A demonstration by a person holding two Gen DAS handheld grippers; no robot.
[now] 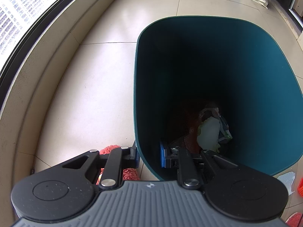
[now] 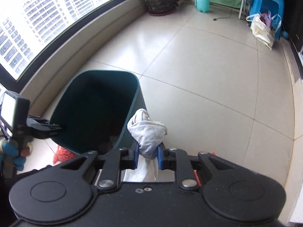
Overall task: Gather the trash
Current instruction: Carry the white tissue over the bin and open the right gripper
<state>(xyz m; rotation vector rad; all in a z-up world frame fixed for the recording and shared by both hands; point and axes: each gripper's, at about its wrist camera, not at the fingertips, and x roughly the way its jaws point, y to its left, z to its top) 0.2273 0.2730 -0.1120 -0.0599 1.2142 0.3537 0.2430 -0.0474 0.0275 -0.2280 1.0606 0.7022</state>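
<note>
Our right gripper (image 2: 147, 155) is clamping a crumpled white wrapper (image 2: 146, 130); our left gripper (image 1: 148, 156) is pinching the teal bin's (image 1: 246, 60) rim; next, releasing over its mouth.

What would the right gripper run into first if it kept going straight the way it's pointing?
Probably nothing close: the right gripper, shut on a white wad, points just past the bin rim, toward bare floor tiles. Depth is unclear.
</note>
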